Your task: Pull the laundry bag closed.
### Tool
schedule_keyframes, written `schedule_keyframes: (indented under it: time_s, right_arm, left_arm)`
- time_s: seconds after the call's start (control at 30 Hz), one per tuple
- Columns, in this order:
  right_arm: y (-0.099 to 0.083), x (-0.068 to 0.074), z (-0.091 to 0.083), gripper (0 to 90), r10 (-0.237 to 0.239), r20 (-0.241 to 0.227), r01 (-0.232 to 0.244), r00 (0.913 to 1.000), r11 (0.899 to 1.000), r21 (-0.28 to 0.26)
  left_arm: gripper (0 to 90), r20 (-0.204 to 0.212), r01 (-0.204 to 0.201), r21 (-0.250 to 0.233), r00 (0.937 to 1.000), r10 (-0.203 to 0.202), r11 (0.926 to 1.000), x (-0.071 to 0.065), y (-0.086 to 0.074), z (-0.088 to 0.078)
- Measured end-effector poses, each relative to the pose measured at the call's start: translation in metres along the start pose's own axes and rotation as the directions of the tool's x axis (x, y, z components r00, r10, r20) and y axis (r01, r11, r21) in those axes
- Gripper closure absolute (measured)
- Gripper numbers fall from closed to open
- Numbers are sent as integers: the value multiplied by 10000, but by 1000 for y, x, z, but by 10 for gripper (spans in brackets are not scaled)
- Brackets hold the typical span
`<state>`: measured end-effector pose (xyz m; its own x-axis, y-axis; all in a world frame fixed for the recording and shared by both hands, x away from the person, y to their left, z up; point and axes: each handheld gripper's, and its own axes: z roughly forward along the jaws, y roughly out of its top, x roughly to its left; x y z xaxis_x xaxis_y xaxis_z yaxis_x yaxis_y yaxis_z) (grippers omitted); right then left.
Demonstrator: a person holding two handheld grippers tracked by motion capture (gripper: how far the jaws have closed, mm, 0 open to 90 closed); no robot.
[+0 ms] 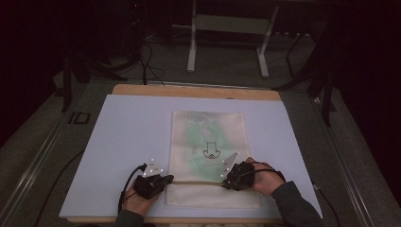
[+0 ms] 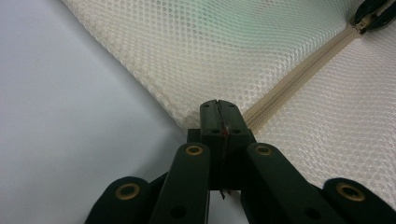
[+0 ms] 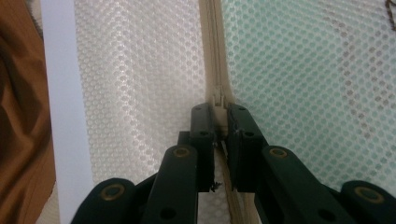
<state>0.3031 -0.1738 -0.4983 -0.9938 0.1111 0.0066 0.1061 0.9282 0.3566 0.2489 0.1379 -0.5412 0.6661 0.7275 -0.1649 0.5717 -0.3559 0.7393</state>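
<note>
Mesh pouch (image 1: pixel 208 142) lying flat on the pale sheet (image 1: pixel 127 142) that covers the surface, right of the middle and close to the near edge, its short end toward the person. Cream zipper (image 1: pixel 196 182) running across the pouch near that end, parallel to the near edge of the surface. Green tint showing through the mesh on the far side of the zipper, plus a small dark drawing (image 1: pixel 210 151).

Left tongs (image 1: pixel 169 179) down at the left edge of the pouch, pressed together on the very end of the zipper tape (image 2: pixel 254 116); no gap between the jaws in the left gripper view. Right tongs (image 1: pixel 226 182) over on the zipper toward the right edge of the pouch, pinching the slider (image 3: pixel 218 100), jaws closed against its sides in the right gripper view. Both hands low at the near edge, cables trailing back. Wooden rim (image 1: pixel 194 91) of the surface peeking out along the far edge.
</note>
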Motion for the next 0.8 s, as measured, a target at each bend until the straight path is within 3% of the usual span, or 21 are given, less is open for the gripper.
schedule_keyframes:
  time_s: [0.8]
  right_arm:
    - [-11,-2,-3,824,201,-6,-201,9998,9998,-76]
  left_arm:
    - [895,3,-8,11,10000,8,10000,0,0,0]
